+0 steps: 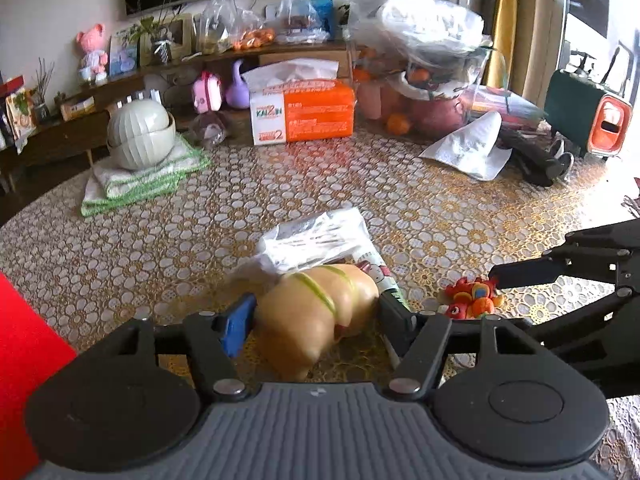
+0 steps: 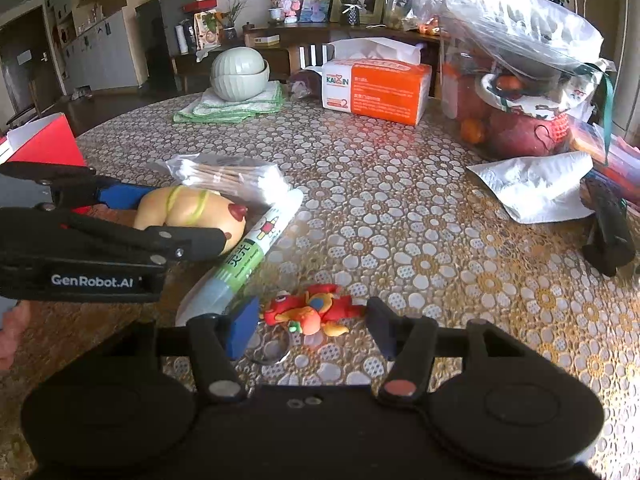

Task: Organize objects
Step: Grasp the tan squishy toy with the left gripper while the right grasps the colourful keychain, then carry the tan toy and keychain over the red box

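A soft yellow toy (image 1: 320, 312) with green stripes lies on the patterned tablecloth (image 1: 160, 240). My left gripper (image 1: 316, 320) is shut on it, the blue pad on its left side and the black pad on its right. From the right wrist view the same toy (image 2: 188, 212) sits between those two fingers. A small red and orange toy figure (image 2: 308, 312) with a key ring lies flat on the cloth. My right gripper (image 2: 312, 320) is shut on it, a pad touching each end. The figure (image 1: 472, 298) also shows beside the right gripper's fingers (image 1: 528, 268).
A bag of cotton swabs (image 2: 228, 176) and a white-green tube (image 2: 248, 256) lie right behind the yellow toy. A red box (image 2: 44, 144) stands at the left edge. Further back are stacked bowls (image 2: 240, 74) on a towel, a tissue box (image 2: 376, 88), fruit bags (image 2: 520, 80) and white paper (image 2: 536, 188).
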The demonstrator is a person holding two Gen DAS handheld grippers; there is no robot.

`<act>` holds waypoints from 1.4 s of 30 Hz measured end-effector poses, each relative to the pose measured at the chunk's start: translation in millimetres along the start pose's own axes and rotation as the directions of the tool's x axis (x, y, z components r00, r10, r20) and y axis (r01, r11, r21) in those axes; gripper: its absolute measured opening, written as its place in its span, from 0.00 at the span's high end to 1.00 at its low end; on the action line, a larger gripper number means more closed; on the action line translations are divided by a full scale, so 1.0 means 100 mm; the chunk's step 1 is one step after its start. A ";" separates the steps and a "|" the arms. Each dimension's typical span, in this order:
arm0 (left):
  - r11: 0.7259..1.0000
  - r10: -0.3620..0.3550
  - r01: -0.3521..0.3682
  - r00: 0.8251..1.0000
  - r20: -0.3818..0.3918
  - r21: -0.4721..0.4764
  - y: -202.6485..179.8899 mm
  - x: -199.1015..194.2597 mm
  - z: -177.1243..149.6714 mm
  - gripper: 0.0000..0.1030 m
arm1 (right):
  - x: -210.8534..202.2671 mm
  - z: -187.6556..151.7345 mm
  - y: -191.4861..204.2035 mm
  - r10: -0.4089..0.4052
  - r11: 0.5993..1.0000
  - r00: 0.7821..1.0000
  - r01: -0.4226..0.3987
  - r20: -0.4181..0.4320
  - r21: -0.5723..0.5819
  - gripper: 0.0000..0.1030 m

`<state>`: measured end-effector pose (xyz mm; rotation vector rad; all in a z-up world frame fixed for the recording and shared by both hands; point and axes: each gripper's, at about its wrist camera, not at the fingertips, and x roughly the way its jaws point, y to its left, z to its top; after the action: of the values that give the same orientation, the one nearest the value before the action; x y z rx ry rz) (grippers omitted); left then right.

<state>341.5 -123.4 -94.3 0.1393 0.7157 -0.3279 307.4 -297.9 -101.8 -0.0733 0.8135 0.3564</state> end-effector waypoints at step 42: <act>0.996 -0.061 0.064 0.997 0.050 -0.059 0.22 -2.01 -0.49 0.40 | -1.73 -0.04 1.15 0.101 0.991 0.987 -0.090 0.123 -0.096 0.47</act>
<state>176.4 -41.4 2.7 0.0514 0.6820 -0.3679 156.5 -239.4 28.5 -0.0952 0.6758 0.4838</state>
